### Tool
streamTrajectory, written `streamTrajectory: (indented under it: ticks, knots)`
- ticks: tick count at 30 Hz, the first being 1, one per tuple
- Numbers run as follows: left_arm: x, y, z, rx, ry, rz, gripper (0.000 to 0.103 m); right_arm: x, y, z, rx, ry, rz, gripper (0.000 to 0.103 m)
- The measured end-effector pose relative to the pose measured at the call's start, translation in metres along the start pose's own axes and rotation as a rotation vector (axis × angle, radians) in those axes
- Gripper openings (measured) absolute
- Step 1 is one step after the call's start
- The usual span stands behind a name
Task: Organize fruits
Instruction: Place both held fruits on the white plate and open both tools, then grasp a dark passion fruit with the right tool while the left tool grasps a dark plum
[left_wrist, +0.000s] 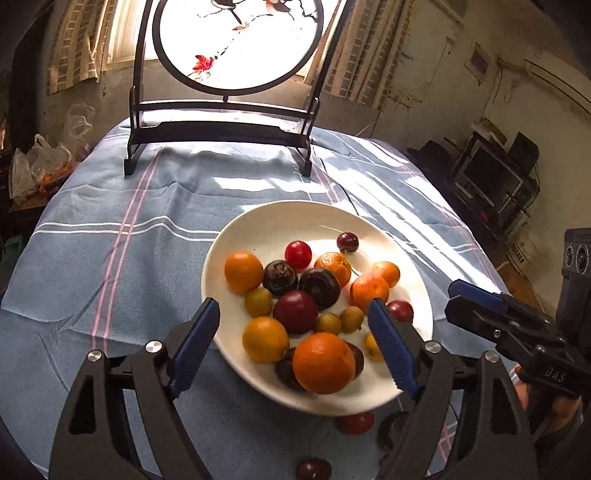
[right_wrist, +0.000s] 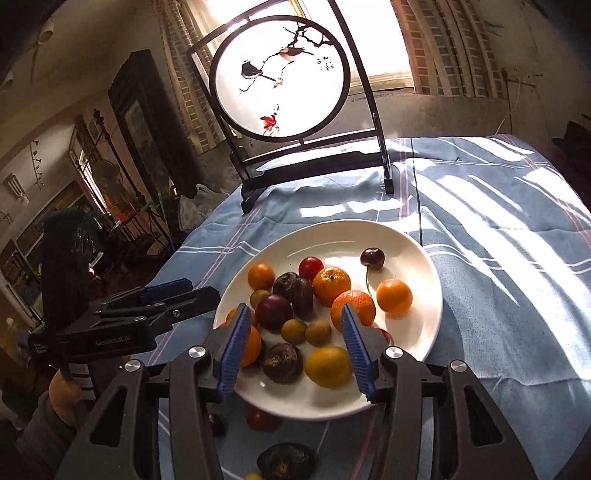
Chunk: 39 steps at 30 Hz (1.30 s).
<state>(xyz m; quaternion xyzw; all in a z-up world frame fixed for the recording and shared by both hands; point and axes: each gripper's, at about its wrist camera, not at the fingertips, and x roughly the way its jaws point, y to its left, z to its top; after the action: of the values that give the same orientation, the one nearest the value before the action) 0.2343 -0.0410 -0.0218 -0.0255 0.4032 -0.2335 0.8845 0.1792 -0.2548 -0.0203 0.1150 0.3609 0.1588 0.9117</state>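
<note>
Loose fruit (right_wrist: 286, 459) remains on the cloth (left_wrist: 110, 258) near the plate (left_wrist: 266, 221), which holds most fruit. Left gripper (left_wrist: 293, 343) and right gripper (right_wrist: 295, 350), both wide and empty, hover above; nearly done.

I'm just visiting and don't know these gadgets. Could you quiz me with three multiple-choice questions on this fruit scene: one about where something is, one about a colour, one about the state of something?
1. Where is the cherry with the long stem?
A. on the far side of the plate
B. on the bare cloth
C. held in a gripper

2. What colour is the tablecloth?
A. green
B. blue with stripes
C. plain red

3. How is the left gripper?
A. shut on an orange
B. shut on nothing
C. open, holding nothing

Answers:
1 A: the cherry lies near the far rim of the white plate.
2 B: the tablecloth is blue, striped white and pink.
3 C: the left gripper has its fingers spread over the fruit.
</note>
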Motion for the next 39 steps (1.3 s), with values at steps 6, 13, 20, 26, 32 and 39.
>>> streamTrajectory:
  ticks: [6,13,20,26,32,39]
  knots:
    - [-0.025,-0.019,-0.076,0.157,0.078,0.029,0.08,-0.035,-0.006,-0.064,0.01,0.023,0.017,0.051]
    - [-0.003,-0.026,-0.12,0.255,0.154,0.136,0.071,-0.055,-0.024,-0.115,0.112,0.005,0.031,0.051]
    - [0.008,-0.027,-0.116,0.242,0.159,0.145,0.029,-0.054,-0.018,-0.131,0.083,0.041,0.023,0.051]
    - [-0.013,-0.016,-0.114,0.163,0.036,0.101,0.029,-0.04,0.0,-0.121,0.028,0.08,0.031,0.051]
    - [-0.014,-0.011,-0.111,0.129,0.028,0.083,0.029,-0.006,0.027,-0.106,-0.064,0.127,-0.041,0.051]
    - [-0.018,-0.011,-0.111,0.127,0.007,0.059,0.029,0.026,0.039,-0.108,-0.123,0.199,-0.165,0.047]
